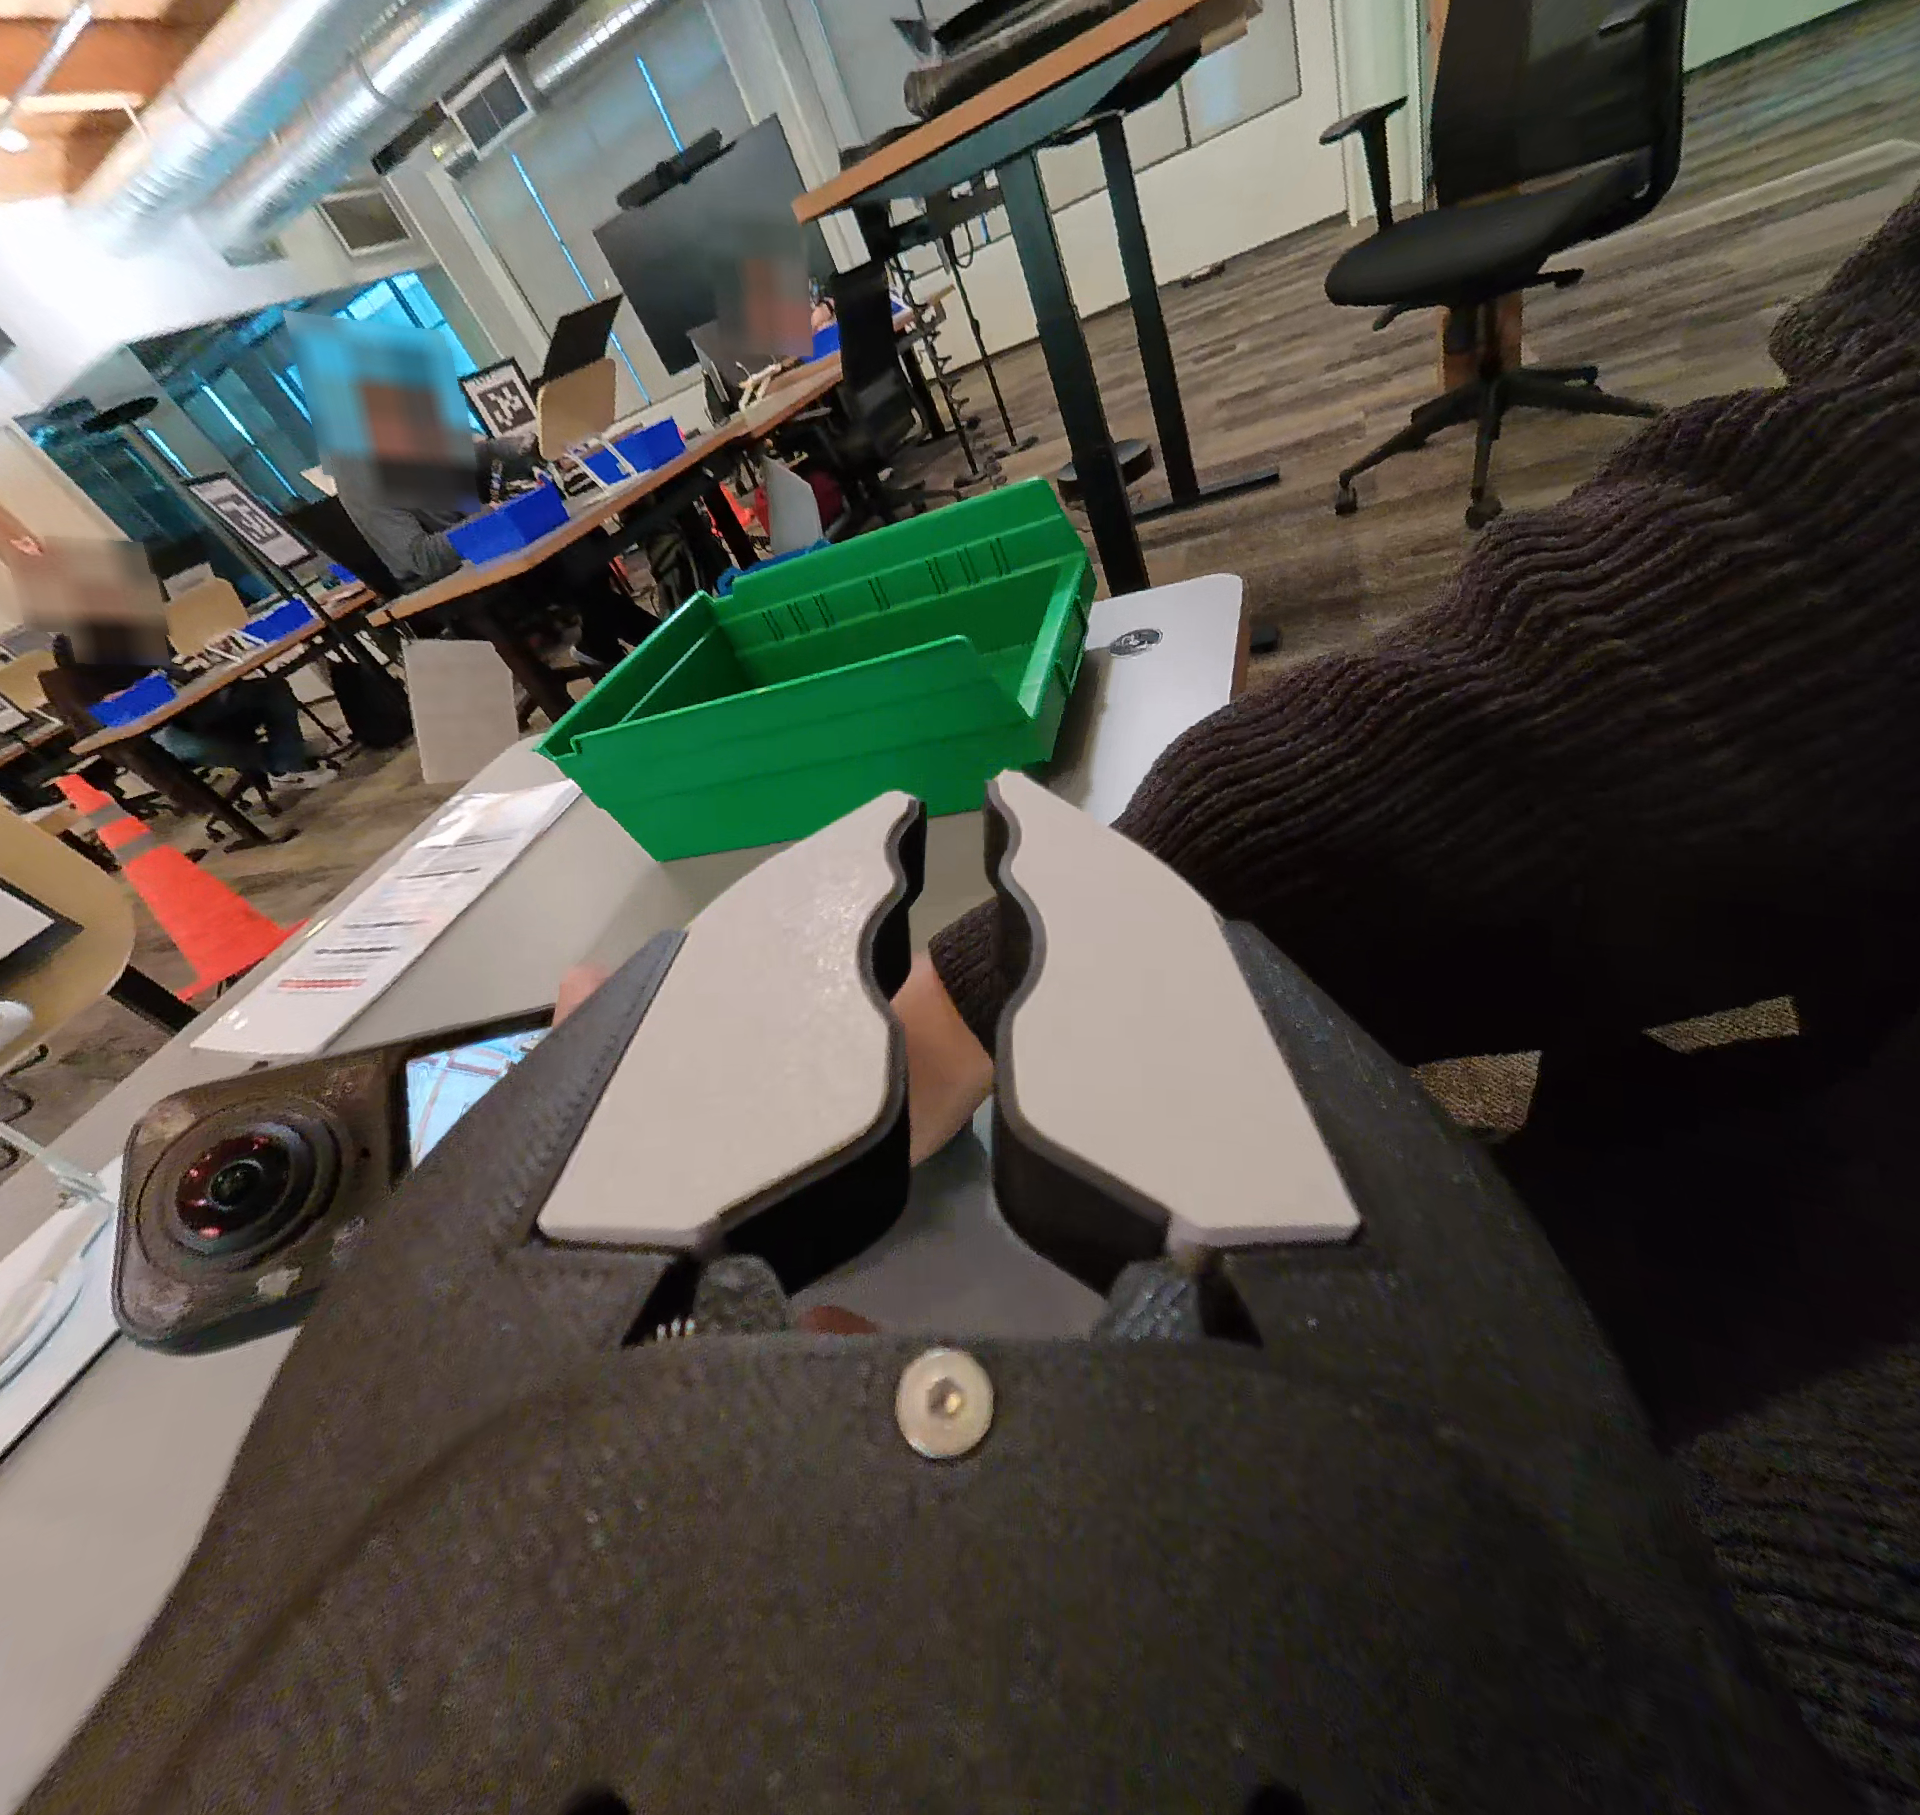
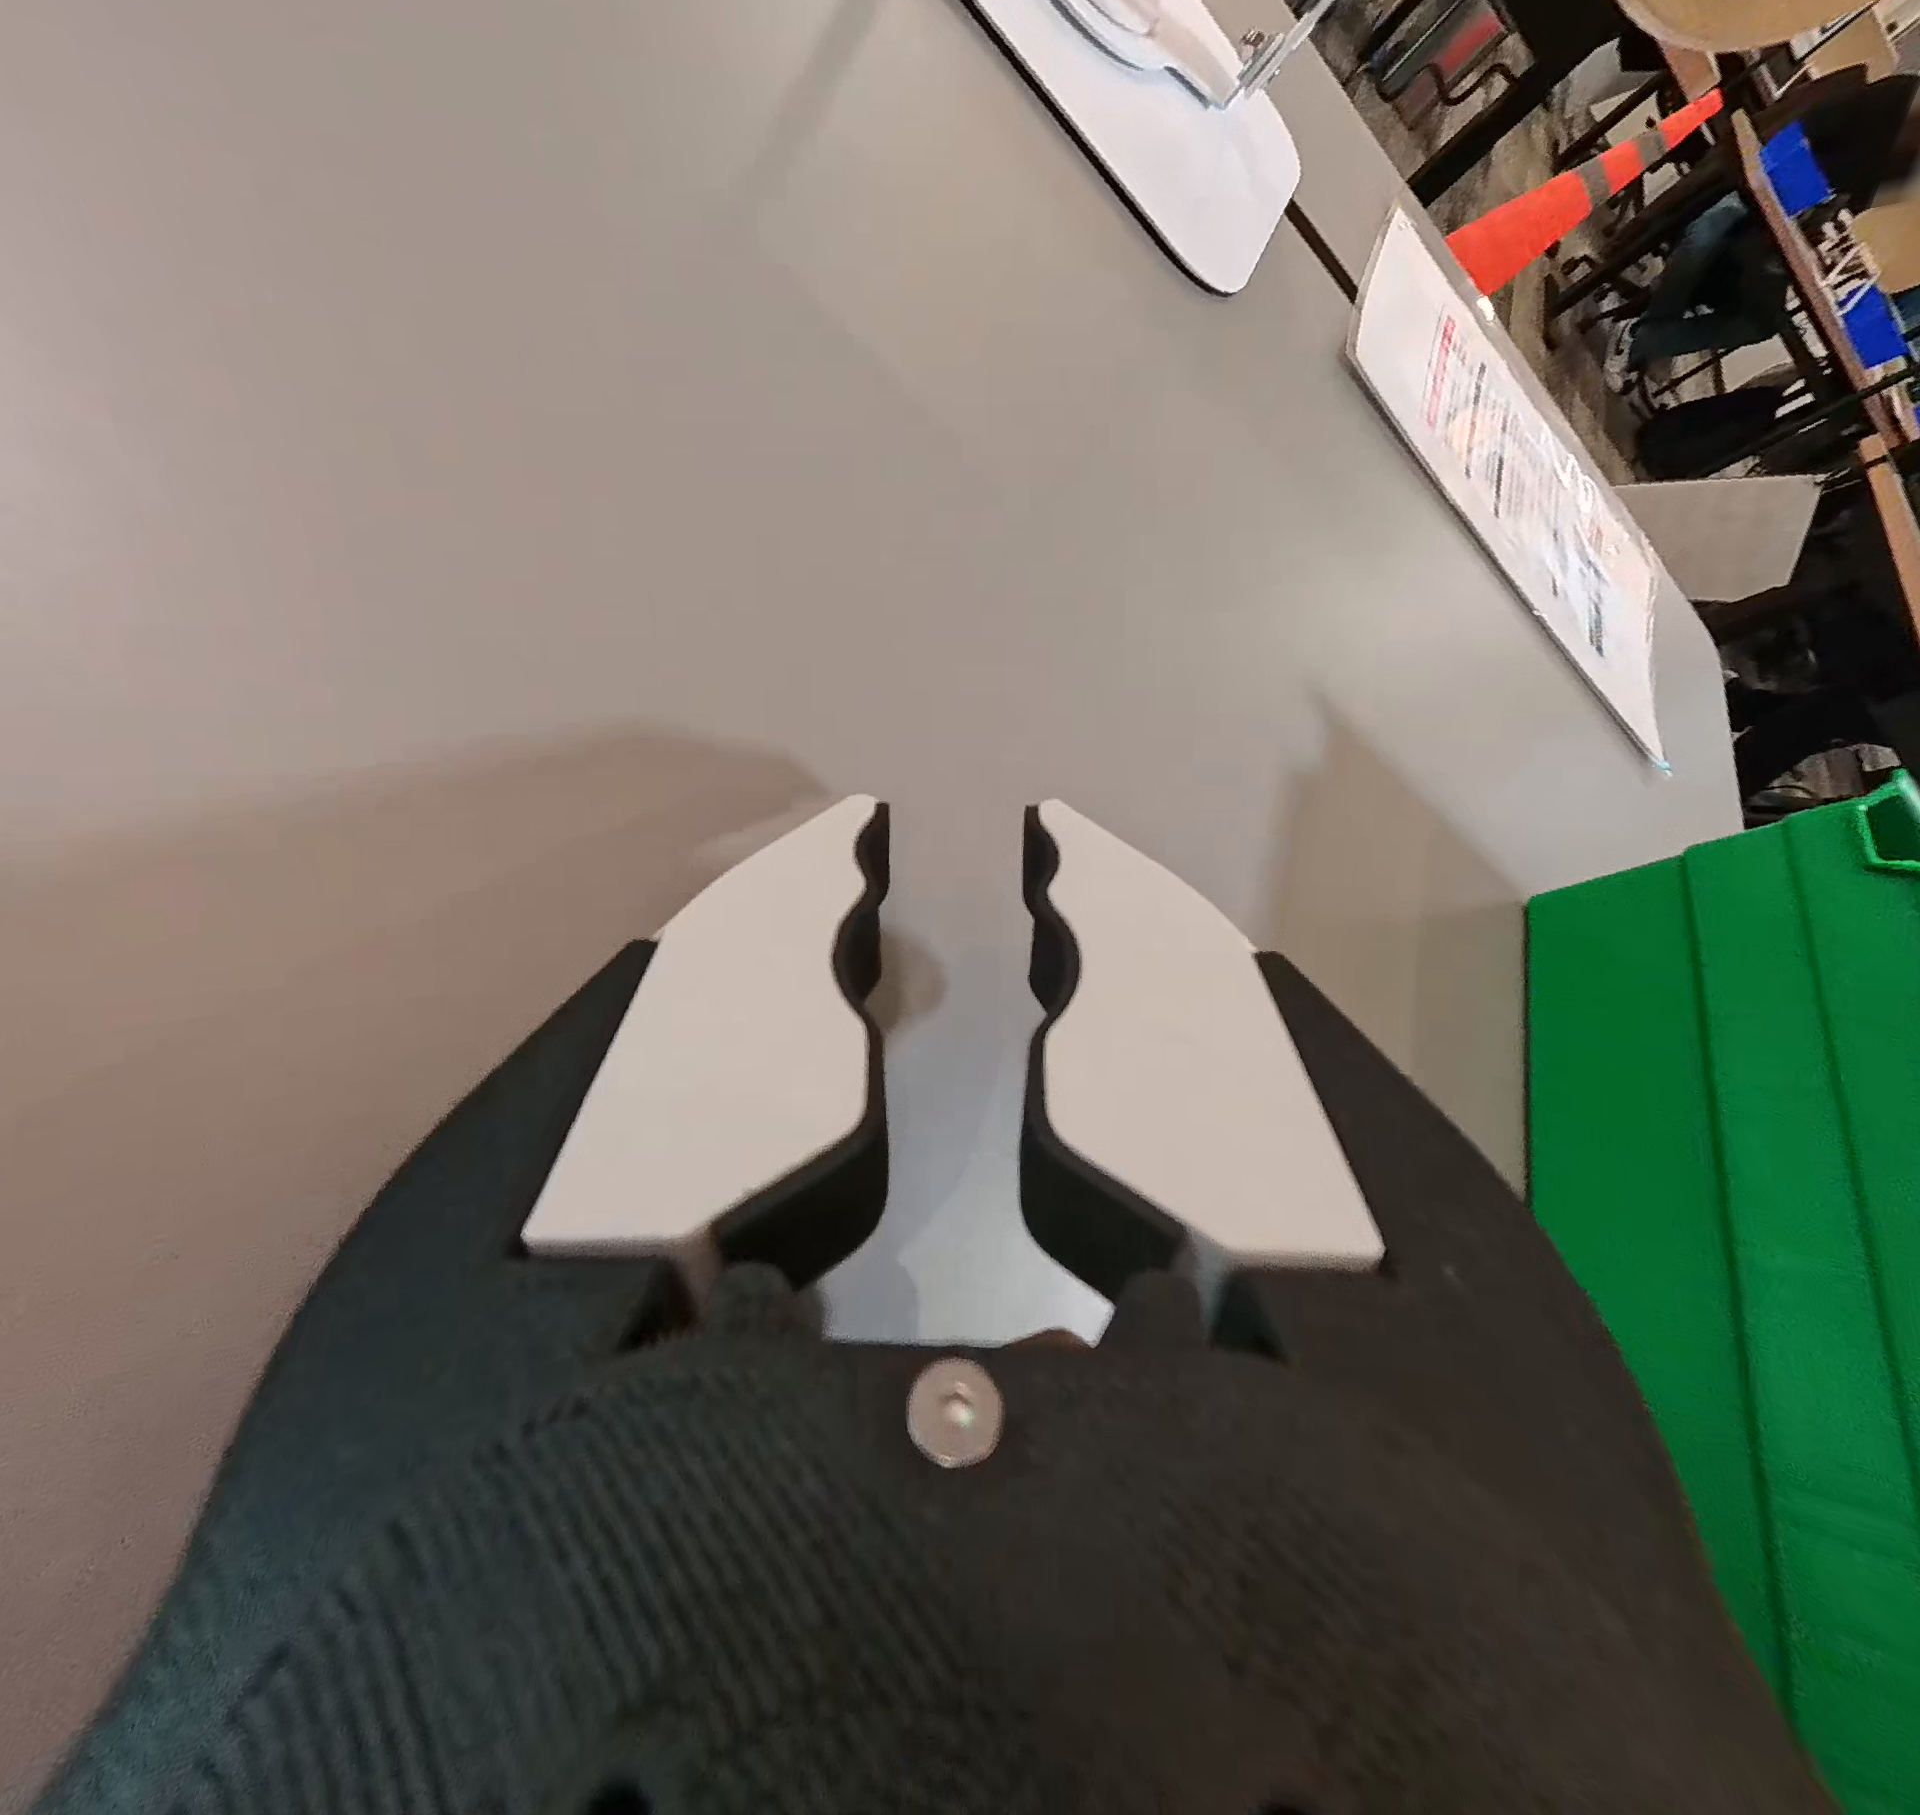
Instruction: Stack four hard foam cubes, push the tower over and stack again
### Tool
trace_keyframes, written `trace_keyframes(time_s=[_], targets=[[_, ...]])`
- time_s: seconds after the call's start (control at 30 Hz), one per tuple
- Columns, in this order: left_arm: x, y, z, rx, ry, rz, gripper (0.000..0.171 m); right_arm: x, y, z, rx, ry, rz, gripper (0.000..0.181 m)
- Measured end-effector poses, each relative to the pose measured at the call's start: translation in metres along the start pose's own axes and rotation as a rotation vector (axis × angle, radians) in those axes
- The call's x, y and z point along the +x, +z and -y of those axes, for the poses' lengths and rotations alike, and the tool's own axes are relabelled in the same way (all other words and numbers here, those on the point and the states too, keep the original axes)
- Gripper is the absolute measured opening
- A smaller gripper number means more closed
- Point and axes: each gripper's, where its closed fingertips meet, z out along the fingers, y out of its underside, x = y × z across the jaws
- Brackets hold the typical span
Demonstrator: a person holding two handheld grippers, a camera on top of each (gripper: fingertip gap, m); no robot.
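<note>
No foam cube shows in either view. My left gripper [image 1: 956, 809] is held above the grey table [image 1: 623, 892], empty, with only a narrow gap between its jaws. It points toward an empty green bin [image 1: 831, 726]. A hand [image 1: 935, 1059] and a dark knit sleeve [image 1: 1558, 830] show through and beside its fingers. My right gripper [image 2: 956, 815] hovers over bare grey table [image 2: 520, 415], empty, its jaws a little apart. The green bin's wall [image 2: 1714, 1142] is just to its right.
A black fisheye camera [image 1: 239, 1194] sits low left in the left wrist view. A laminated paper sheet [image 2: 1507, 487] lies along the table's far edge, and a white pad with a clear stand [image 2: 1143, 103] beside it. An orange cone [image 1: 187, 903], desks and an office chair [image 1: 1507, 207] stand beyond. My right fingertips sit around 25 cm from my left ones.
</note>
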Motion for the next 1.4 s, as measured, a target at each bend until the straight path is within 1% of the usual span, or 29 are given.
trace_keyframes(time_s=[0.17,0.27,0.37,0.43,0.5,0.6,0.7,0.77,0.83,0.93,1.03,1.1,1.17,1.3,1.4], targets=[[0.001,0.002,-0.005,-0.029,-0.064,-0.037,0.017,-0.004,-0.002,0.002,0.006,-0.018,-0.001,0.023],[-0.004,-0.001,0.001,-0.001,-0.066,-0.009,0.018,-0.003,-0.001,0.002,0.006,-0.005,0.008,0.023],[-0.013,-0.005,0.006,0.028,-0.04,0.039,0.016,-0.003,0.0,0.0,-0.003,0.043,0.04,0.024],[-0.024,-0.008,0.003,0.031,-0.018,0.086,0.016,-0.004,0.0,-0.001,-0.01,0.099,0.086,0.027],[-0.038,-0.012,0.001,0.045,-0.021,0.141,0.016,-0.005,0.001,-0.003,-0.023,0.153,0.134,0.033],[-0.062,-0.019,-0.002,0.056,-0.08,0.207,0.017,-0.005,0.002,-0.006,-0.038,0.207,0.181,0.04],[-0.093,-0.029,-0.013,0.037,-0.178,0.28,0.022,-0.004,0.002,-0.005,-0.034,0.242,0.203,0.042],[-0.116,-0.037,-0.028,0.011,-0.262,0.331,0.024,-0.003,0.001,-0.005,-0.03,0.257,0.214,0.044],[-0.138,-0.046,-0.051,-0.036,-0.331,0.372,0.026,0.0,0.001,-0.006,-0.031,0.267,0.216,0.051],[-0.169,-0.061,-0.095,-0.152,-0.414,0.456,0.03,0.001,0.0,-0.009,-0.043,0.273,0.241,0.058],[-0.193,-0.08,-0.138,-0.313,-0.5,0.541,0.033,-0.003,-0.003,-0.009,-0.05,0.303,0.295,0.067],[-0.201,-0.093,-0.164,-0.436,-0.538,0.577,0.038,-0.006,-0.005,-0.008,-0.049,0.317,0.328,0.07],[-0.212,-0.108,-0.181,-0.517,-0.528,0.644,0.037,-0.008,-0.005,-0.009,-0.055,0.314,0.348,0.071],[-0.21,-0.125,-0.217,-0.712,-0.533,0.614,0.041,-0.011,-0.003,-0.014,-0.076,0.27,0.358,0.07],[-0.202,-0.129,-0.237,-0.812,-0.573,0.569,0.046,-0.011,-0.001,-0.015,-0.075,0.239,0.35,0.069]])
